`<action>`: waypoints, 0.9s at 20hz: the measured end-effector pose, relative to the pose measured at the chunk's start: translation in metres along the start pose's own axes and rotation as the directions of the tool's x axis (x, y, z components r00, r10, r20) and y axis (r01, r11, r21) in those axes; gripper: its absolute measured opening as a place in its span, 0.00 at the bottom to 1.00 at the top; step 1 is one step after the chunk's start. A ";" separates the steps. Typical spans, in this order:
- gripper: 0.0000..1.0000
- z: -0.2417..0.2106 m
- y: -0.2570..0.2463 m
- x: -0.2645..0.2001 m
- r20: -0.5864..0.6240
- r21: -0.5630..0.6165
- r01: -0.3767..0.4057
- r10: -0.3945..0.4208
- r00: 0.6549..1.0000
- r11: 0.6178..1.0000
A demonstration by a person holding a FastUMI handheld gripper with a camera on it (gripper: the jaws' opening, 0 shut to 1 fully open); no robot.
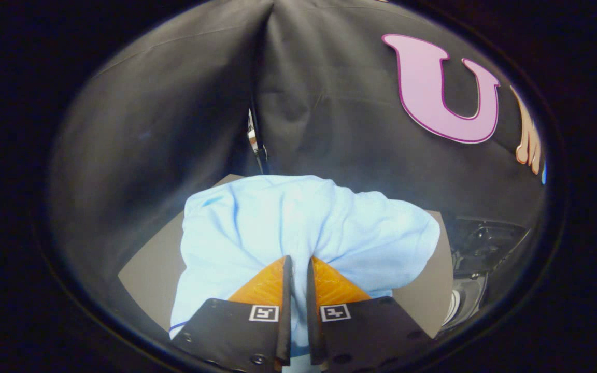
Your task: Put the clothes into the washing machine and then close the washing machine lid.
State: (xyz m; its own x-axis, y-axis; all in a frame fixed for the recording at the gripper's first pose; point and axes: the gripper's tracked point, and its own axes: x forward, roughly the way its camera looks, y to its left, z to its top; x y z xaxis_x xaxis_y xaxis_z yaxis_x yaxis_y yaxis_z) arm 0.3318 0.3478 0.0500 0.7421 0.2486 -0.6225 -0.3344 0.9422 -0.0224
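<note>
I see soft, matt cloth [298, 223] bunched in folds, pinched between my gripper [298, 269] fingers. Under the cloth, the table [148, 269] looks smooth and matt. Right of the cloth, the washer [477, 259] shows glossy plastic and a shiny rim.
</note>
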 end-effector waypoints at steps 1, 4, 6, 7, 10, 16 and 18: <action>0.15 0.000 -0.004 -0.004 0.001 0.002 -0.013 0.013 1.000 1.000; 0.01 -0.004 -0.005 -0.009 0.011 0.043 -0.007 0.007 1.000 0.999; 0.01 -0.002 -0.011 -0.020 0.041 0.034 -0.002 0.001 0.999 0.999; 0.01 -0.001 -0.013 -0.025 0.060 0.045 -0.005 0.002 0.998 0.999; 0.01 0.003 -0.027 -0.041 0.082 0.077 -0.013 0.007 0.997 0.997; 0.01 0.019 -0.080 -0.089 0.208 0.085 0.021 -0.038 0.977 0.996; 0.00 0.020 -0.106 -0.104 0.242 0.086 0.048 -0.068 0.968 0.995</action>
State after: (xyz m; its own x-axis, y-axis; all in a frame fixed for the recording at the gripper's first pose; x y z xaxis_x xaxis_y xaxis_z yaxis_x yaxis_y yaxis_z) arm 0.3015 0.2269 0.1333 0.8815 0.2313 -0.4116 -0.2473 0.9688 0.0149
